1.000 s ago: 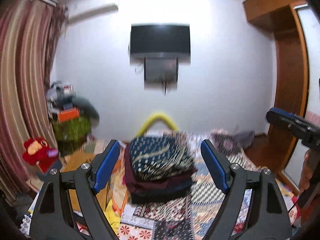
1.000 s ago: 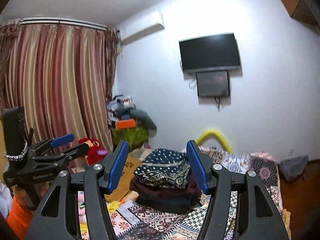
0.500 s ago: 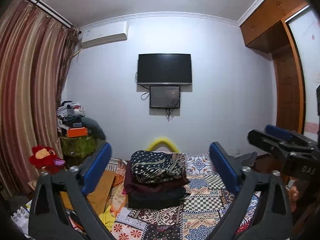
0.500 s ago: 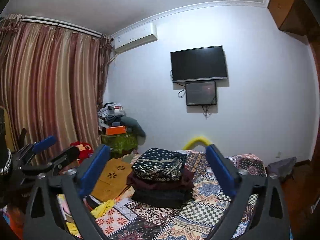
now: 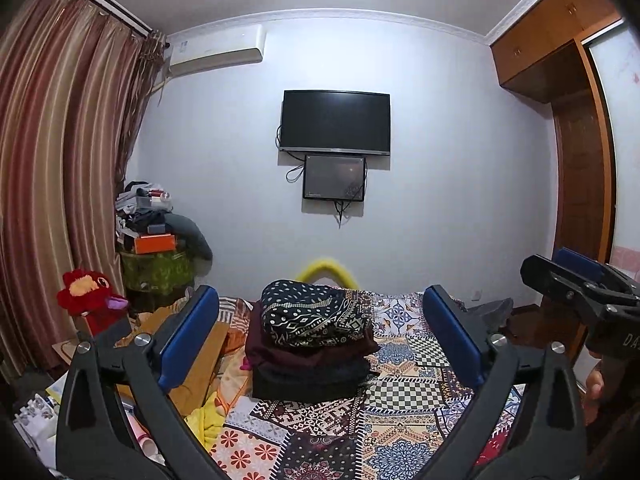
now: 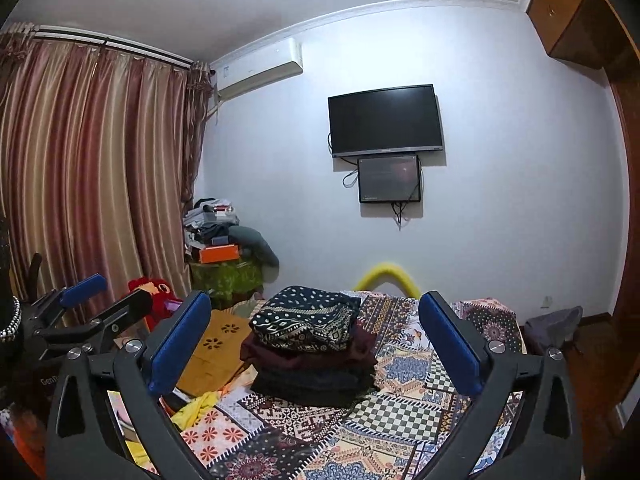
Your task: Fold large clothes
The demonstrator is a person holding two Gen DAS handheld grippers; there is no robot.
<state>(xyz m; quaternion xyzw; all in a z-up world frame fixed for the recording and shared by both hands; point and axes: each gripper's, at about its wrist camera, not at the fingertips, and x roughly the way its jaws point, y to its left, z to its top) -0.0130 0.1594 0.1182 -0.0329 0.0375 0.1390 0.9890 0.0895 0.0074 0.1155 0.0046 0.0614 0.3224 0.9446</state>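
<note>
Left of the left tongs (image 5: 320, 340), a red plush toy (image 5: 86, 292) sits by the striped curtain (image 5: 52, 184), with a yellow cloth (image 5: 204, 412) crumpled low beside the left finger. Those tongs are spread wide and hold nothing. Framed between their fingers, a stack of folded clothes (image 5: 312, 344) rests on the patchwork-covered bed (image 5: 408, 400), patterned piece on top. The right tongs (image 6: 316, 340), likewise apart and empty, frame the same stack. Judging by this, several pieces are folded and piled; the yellow cloth may be left to do.
</note>
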